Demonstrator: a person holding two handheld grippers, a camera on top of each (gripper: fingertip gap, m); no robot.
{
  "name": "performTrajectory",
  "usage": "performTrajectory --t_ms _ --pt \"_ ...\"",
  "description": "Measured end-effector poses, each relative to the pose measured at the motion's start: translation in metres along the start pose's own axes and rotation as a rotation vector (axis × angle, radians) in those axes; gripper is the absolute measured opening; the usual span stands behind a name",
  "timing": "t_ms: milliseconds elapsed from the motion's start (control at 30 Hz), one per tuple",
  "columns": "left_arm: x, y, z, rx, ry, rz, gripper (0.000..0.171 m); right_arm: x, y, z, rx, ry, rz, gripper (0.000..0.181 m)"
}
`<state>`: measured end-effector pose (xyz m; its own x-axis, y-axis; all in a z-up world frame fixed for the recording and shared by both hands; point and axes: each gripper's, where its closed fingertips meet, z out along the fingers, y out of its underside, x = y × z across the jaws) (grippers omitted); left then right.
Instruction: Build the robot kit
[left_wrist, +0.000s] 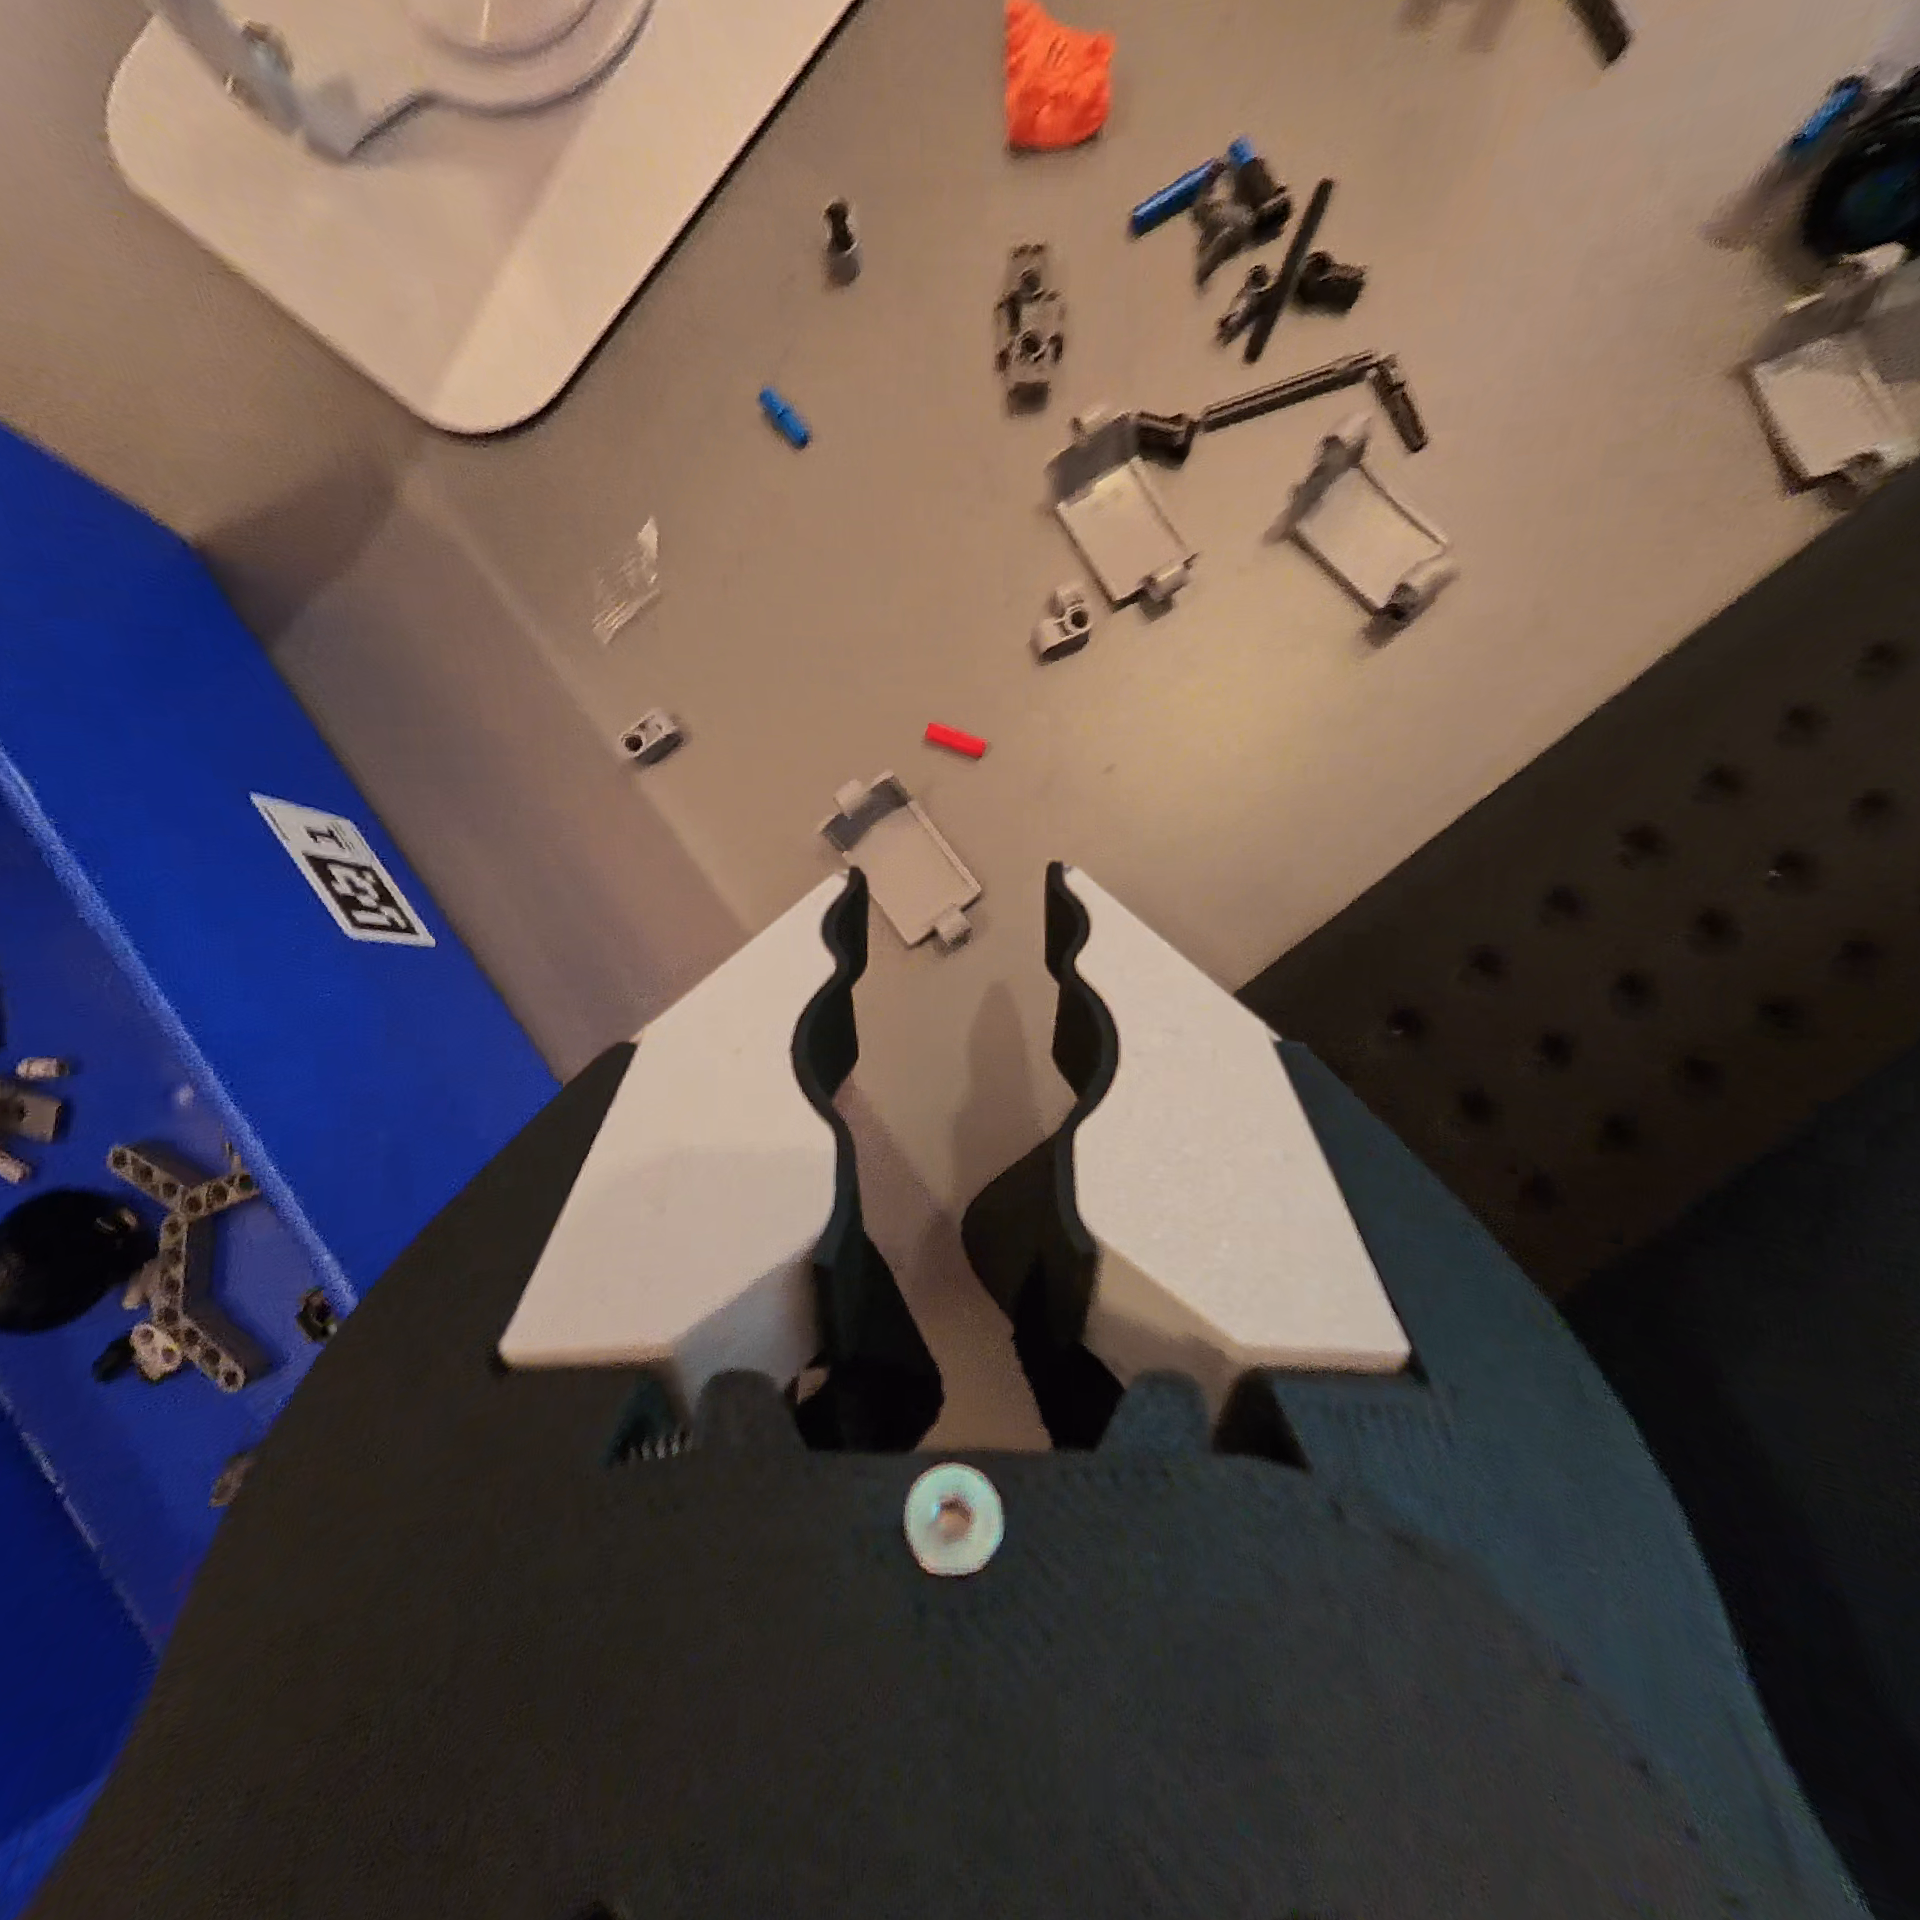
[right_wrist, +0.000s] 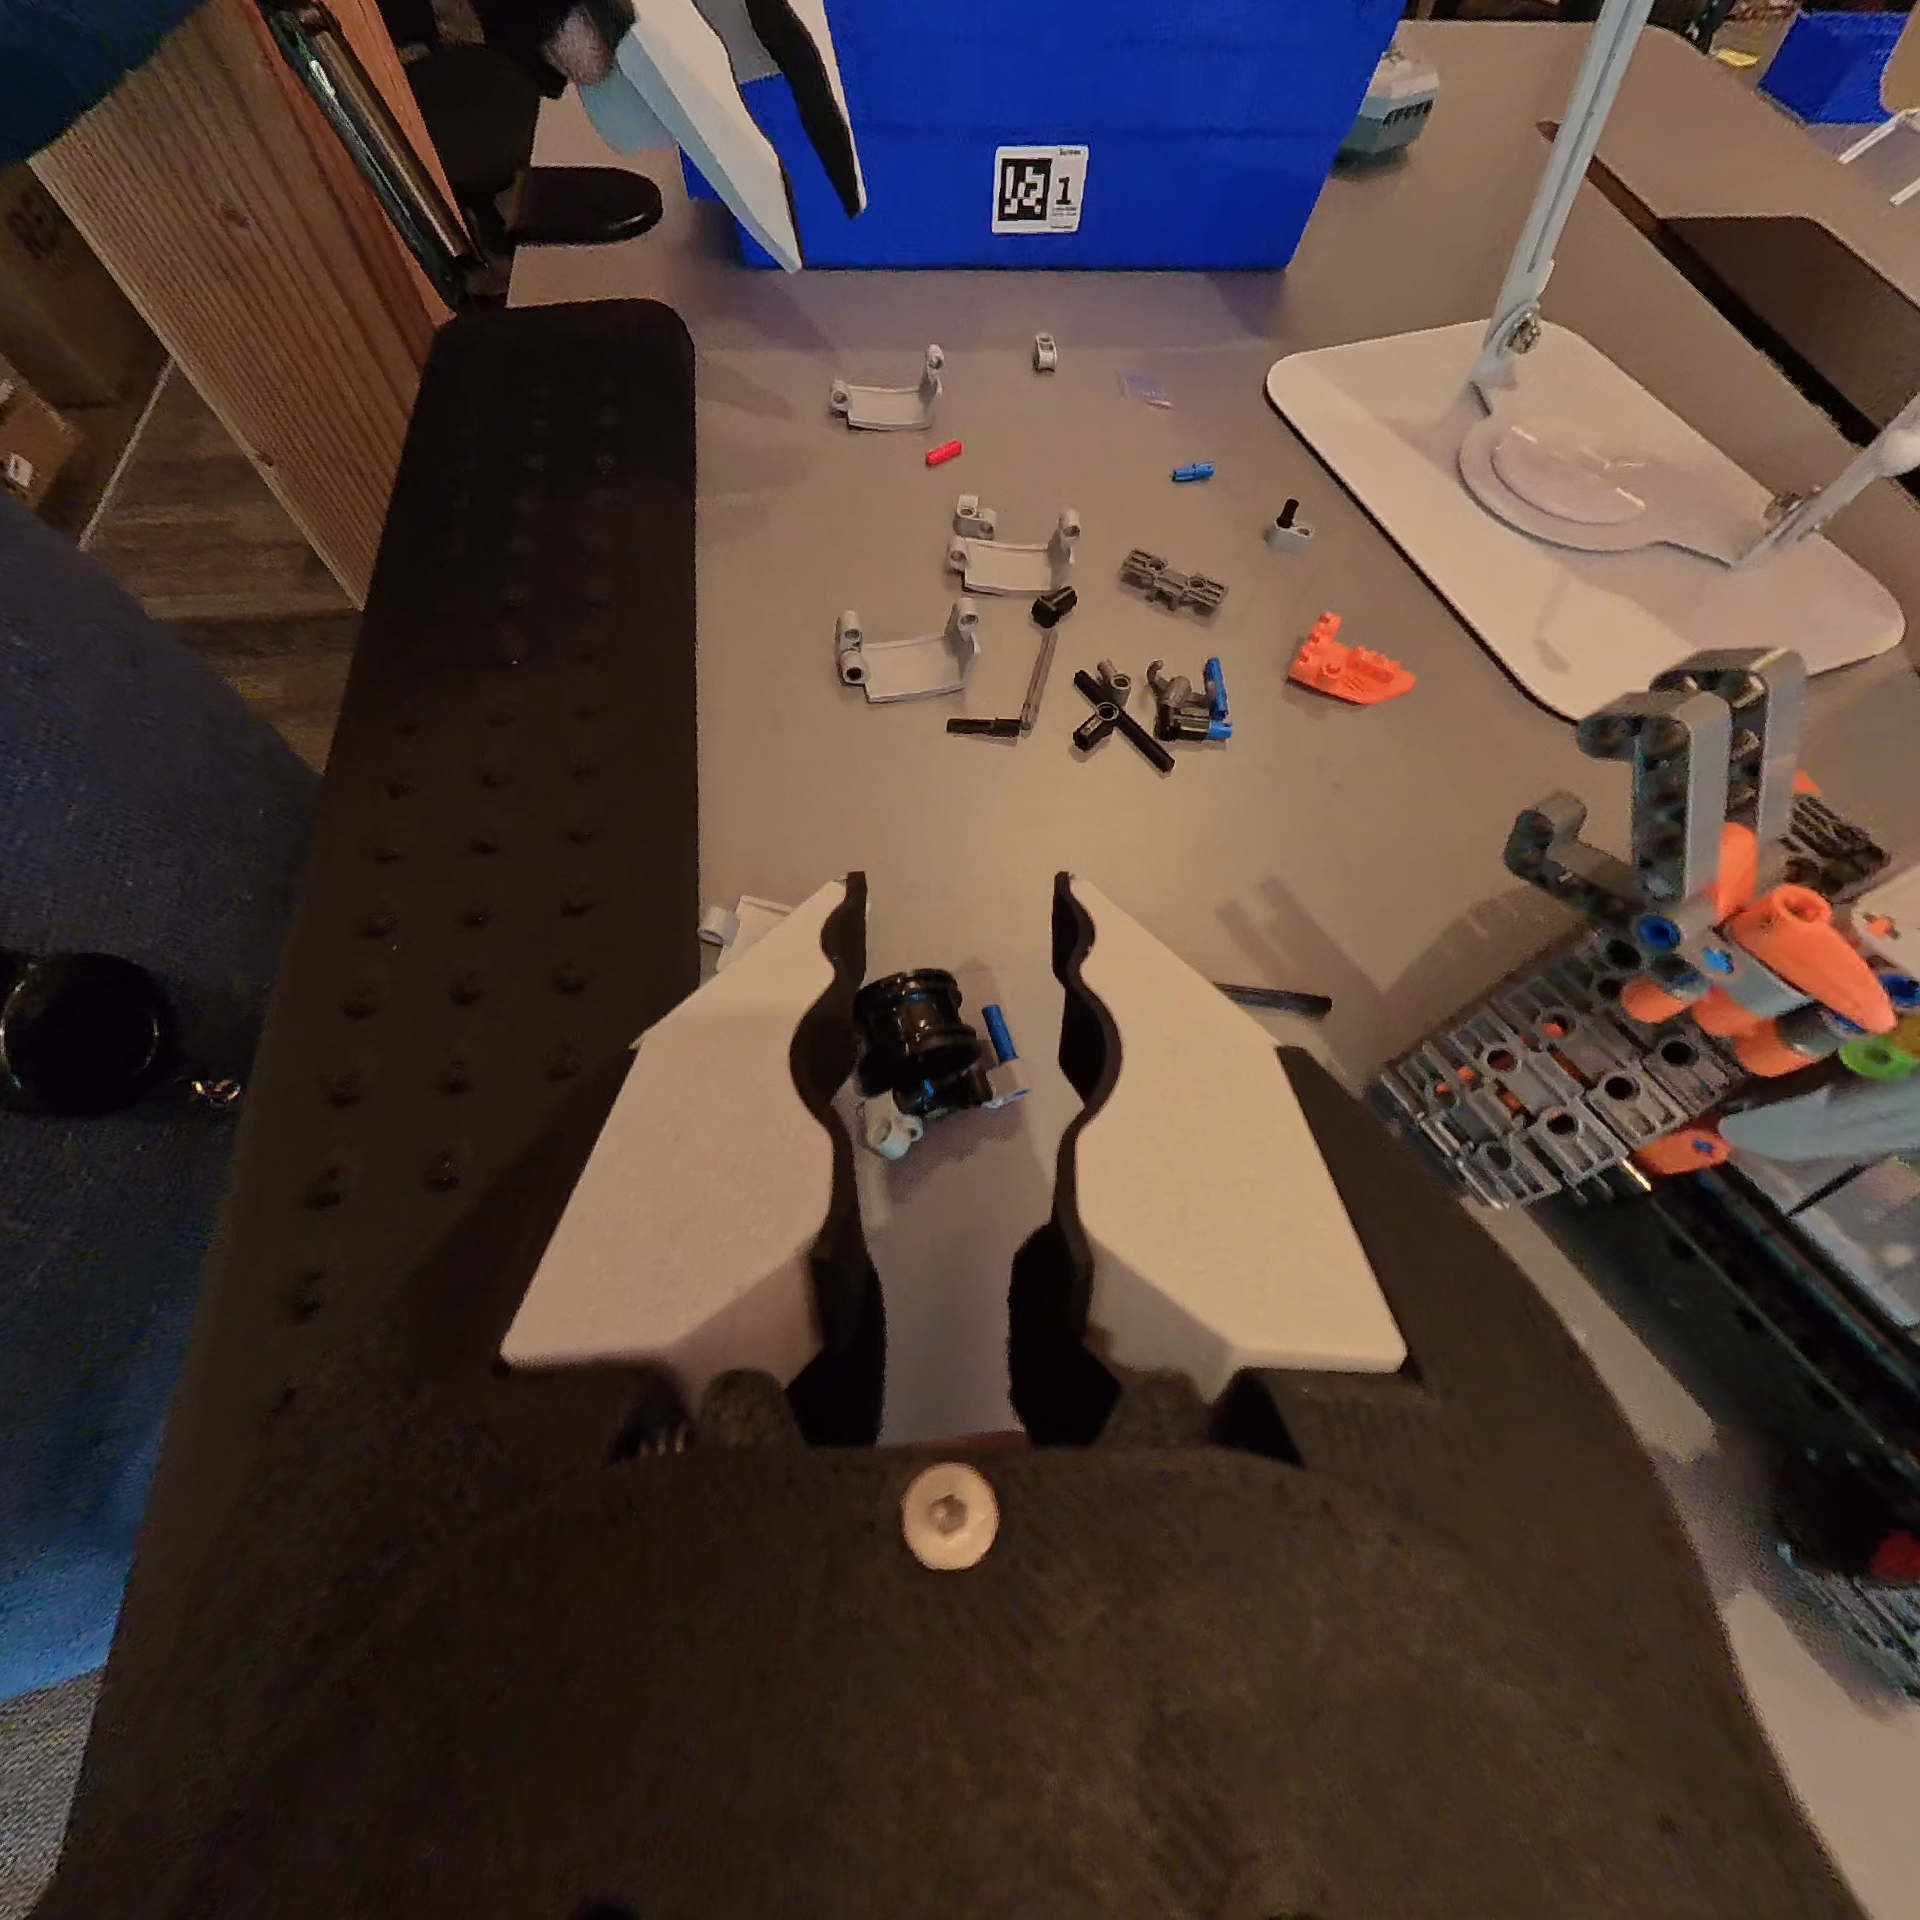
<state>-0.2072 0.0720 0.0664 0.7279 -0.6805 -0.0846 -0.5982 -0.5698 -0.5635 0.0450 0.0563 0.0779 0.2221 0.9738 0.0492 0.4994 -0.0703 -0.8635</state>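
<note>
Both the left gripper (left_wrist: 951, 883) and right gripper (right_wrist: 956, 894) hang released and empty, while the blue bin (left_wrist: 156, 727) holds loose grey beams (left_wrist: 187, 1257) and a black wheel (left_wrist: 62, 1257).

Both the left gripper (left_wrist: 951, 883) and the right gripper (right_wrist: 956, 894) are showing black bodies, white wavy-edged fingers (left_wrist: 727, 1122) and a silver screw (left_wrist: 952, 1527).

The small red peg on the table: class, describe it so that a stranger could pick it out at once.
Start at the big blue plastic bin at the far edge of the grey table. In front of it lies the nearest curved grey plastic panel; the small red cylindrical peg lies just beside that. It is the only red loose piece; the similar pegs are blue.
</note>
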Motion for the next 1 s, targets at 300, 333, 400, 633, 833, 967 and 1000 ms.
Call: performTrajectory --t_ms 300,333,400,633,833,967,1000 --pt "0.003 0.037 0.044 -0.156 0.026 -0.093 0.029 0.004 0.002 0.011 0.001 -0.004 0.004 0.033" --pt "0.006 0.036 0.046 -0.142 0.049 -0.099 0.022 0.005 0.002 0.011 0.002 0.002 0.008 0.033" --pt "0.015 0.032 0.048 -0.121 0.095 -0.098 0.009 0.008 0.004 0.008 0.007 0.011 0.018 0.033" --pt "0.027 0.013 0.041 -0.021 0.150 -0.096 0.025 0.018 0.008 -0.001 0.010 0.043 0.045 0.033" --pt "0.000 0.021 0.041 -0.012 0.053 -0.191 0.041 0.016 0.023 -0.005 -0.079 0.025 0.054 0.032" --pt "0.003 0.006 0.038 0.043 0.027 -0.127 0.041 0.006 0.035 -0.007 -0.158 -0.022 0.026 0.034" --pt "0.006 -0.002 0.035 0.073 0.023 -0.100 0.040 0.002 0.035 -0.006 -0.164 -0.045 0.028 0.034"
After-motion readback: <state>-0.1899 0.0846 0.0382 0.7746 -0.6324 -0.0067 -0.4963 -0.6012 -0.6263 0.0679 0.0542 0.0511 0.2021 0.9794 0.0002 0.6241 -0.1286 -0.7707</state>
